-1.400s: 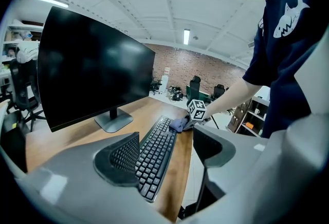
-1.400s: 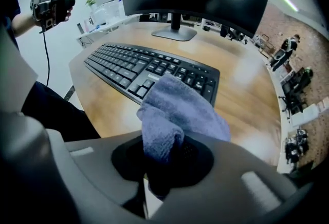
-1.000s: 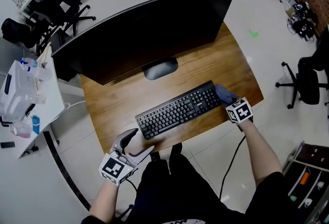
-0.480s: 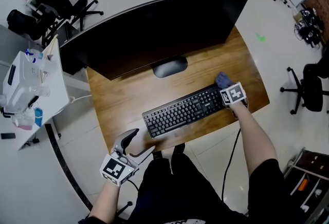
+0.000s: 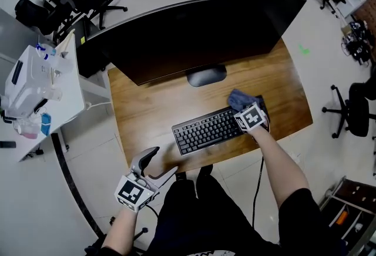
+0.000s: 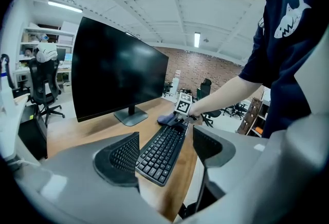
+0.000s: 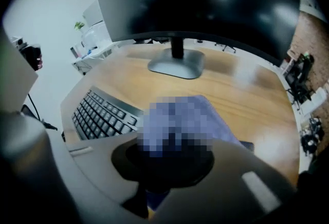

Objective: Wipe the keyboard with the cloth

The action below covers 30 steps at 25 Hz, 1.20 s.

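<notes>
Since the earlier frame the right gripper point(image 5: 249, 115) has slid from past the keyboard's right end onto the keyboard's right part, and the cloth point(image 5: 239, 98) has come with it. The wooden table point(image 5: 147, 108) carries a wide dark monitor point(image 5: 200, 37), whose oval stand base point(image 5: 206, 76) rests near the middle of the far side. In front of the base the black keyboard point(image 5: 205, 130) lies slanted, its right end farther from the person than its left. The blue cloth is bunched over the keyboard's right far corner and spills onto the wood behind it. The right gripper's jaws are pressed together on the cloth, which fills the space between them in the right gripper view. The left gripper point(image 5: 160, 165) hangs off the table's near left corner, apart from the keyboard, its jaws spread with nothing in them; its own view looks along the keyboard toward the cloth. To the left stands a white side table point(image 5: 59, 102) with a white device point(image 5: 26, 81), and office chairs point(image 5: 355, 111) stand on the floor around.
</notes>
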{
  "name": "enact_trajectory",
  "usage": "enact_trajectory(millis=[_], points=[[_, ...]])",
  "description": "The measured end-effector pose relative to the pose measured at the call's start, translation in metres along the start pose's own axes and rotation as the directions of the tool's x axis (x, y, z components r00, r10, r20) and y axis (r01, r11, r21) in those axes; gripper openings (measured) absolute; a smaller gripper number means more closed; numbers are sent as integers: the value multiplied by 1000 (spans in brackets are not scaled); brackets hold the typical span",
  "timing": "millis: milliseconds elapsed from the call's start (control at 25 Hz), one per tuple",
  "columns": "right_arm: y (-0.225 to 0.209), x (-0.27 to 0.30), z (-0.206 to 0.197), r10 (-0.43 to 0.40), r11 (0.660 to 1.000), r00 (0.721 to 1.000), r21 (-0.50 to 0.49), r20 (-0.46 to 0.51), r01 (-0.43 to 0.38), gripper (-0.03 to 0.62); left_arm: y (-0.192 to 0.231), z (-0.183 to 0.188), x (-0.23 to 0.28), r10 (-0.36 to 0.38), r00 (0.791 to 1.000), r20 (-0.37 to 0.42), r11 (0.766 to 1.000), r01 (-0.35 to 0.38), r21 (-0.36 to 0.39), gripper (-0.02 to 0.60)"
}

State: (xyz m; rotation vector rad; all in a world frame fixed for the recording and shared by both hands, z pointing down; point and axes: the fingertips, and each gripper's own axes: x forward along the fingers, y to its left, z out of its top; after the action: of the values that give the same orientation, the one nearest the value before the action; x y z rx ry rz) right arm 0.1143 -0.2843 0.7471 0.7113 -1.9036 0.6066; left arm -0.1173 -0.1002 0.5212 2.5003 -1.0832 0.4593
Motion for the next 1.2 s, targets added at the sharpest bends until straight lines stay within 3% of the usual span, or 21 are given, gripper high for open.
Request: enact_trajectory(millis=[400, 640, 760, 960, 1040, 1120, 1200], points=[[167, 33, 42, 196, 962, 980, -195, 12, -190, 60, 14, -8, -24, -5, 1000, 3, 1000, 5, -4, 319], [238, 37, 43, 254, 900, 966, -355, -42, -252, 58, 18, -11, -32, -13, 1000, 10, 1000, 13, -6, 319], [269, 38, 32, 301, 844, 951, -444, -74, -301, 58, 19, -12, -34, -15, 1000, 8, 1000, 16, -7, 319], [296, 34, 3, 338, 720, 929, -595, -149, -358, 58, 18, -10, -30, -33, 999, 11, 999, 33, 0, 319], [295, 30, -11, 350, 685, 919, -620, -182, -383, 58, 17, -8, -25, -40, 999, 13, 999, 40, 11, 319], [285, 24, -20, 350, 688, 918, -614, -186, -387, 58, 15, -9, -20, -45, 999, 6, 999, 45, 20, 319], [269, 19, -26, 339, 716, 924, -589, -177, -375, 58, 11, -4, -15, -54, 999, -4, 998, 54, 15, 319]])
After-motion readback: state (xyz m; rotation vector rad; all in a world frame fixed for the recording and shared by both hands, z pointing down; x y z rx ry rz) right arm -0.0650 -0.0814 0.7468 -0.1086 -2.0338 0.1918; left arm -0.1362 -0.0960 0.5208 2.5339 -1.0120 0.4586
